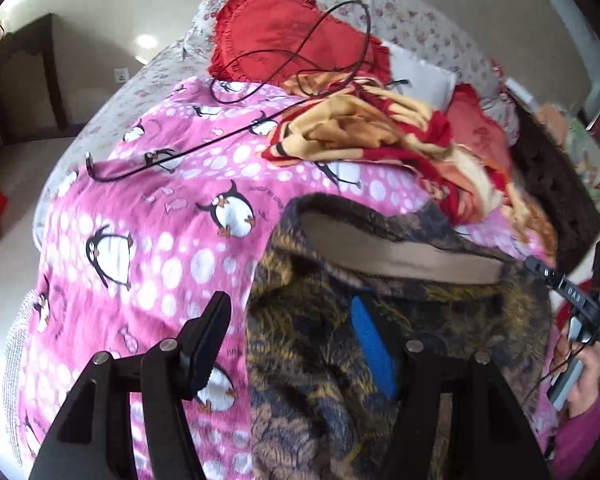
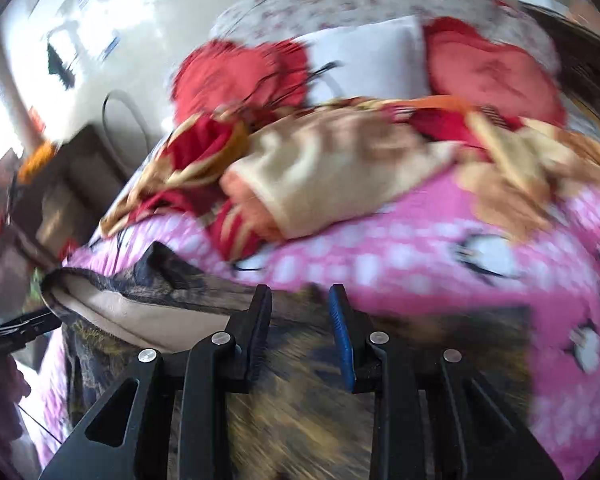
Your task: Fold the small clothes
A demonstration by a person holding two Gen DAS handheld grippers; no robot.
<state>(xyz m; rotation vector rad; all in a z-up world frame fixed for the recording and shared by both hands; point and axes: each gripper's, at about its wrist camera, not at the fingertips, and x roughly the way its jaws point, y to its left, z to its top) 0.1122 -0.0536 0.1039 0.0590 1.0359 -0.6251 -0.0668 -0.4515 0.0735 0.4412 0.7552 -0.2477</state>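
A dark garment with yellow and blue pattern and a beige lining (image 1: 400, 312) lies on the pink penguin blanket (image 1: 140, 240). My left gripper (image 1: 292, 320) is open wide above the garment's left edge; its black finger is over the blanket and its blue pad (image 1: 370, 344) over the cloth. In the blurred right wrist view the garment (image 2: 300, 400) lies under my right gripper (image 2: 300, 300), whose jaws stand apart with cloth between them. The right gripper also shows at the right edge of the left wrist view (image 1: 580, 300), held by a hand.
A crumpled red and tan blanket (image 1: 380, 132) lies behind the garment. Red frilled cushions (image 1: 284, 32) and a white pillow (image 2: 364, 56) sit at the bed's head. A black cable (image 1: 220, 140) runs across the blanket. Dark furniture (image 1: 24, 68) stands left.
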